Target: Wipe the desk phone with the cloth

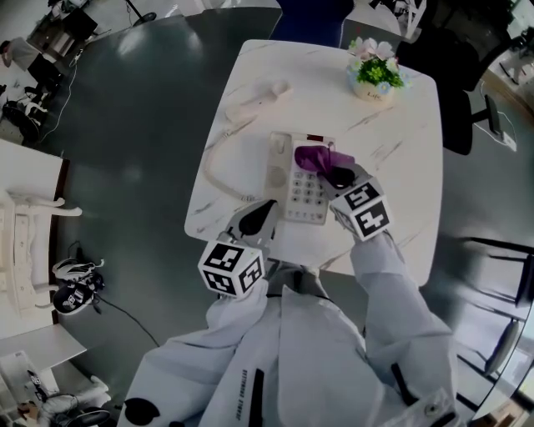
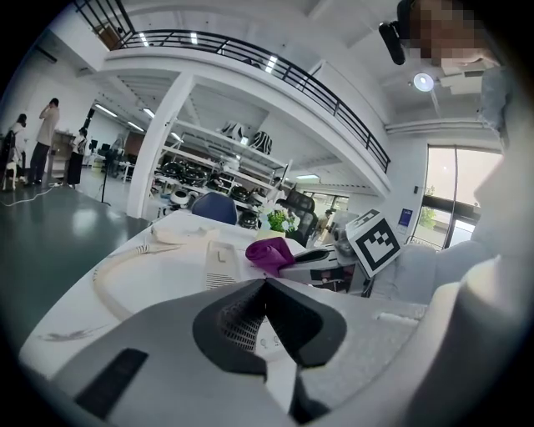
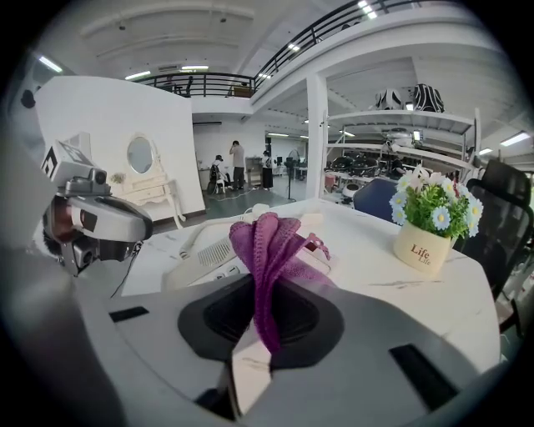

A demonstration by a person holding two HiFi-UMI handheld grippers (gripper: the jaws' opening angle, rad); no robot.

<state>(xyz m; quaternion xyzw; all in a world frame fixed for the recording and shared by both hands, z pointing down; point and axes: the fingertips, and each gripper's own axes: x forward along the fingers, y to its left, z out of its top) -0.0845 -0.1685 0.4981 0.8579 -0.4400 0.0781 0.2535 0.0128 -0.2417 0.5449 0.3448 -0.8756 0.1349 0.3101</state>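
The cream desk phone (image 1: 299,179) lies on the white marble table (image 1: 400,167). Its handset (image 1: 259,98) is off the cradle at the far left, joined by a coiled cord (image 1: 215,171). My right gripper (image 1: 338,177) is shut on a bunched purple cloth (image 1: 315,157), which rests on the phone's upper right part. In the right gripper view the cloth (image 3: 271,242) stands up between the jaws, in front of the phone (image 3: 209,254). My left gripper (image 1: 259,218) is shut on nothing, low over the table's near edge beside the phone's near left corner. From the left gripper view I see the cloth (image 2: 269,253).
A small pot of flowers (image 1: 375,75) stands at the table's far right corner. A black office chair (image 1: 459,92) is beyond the right edge and a blue chair (image 1: 309,21) at the far end. Dark floor surrounds the table.
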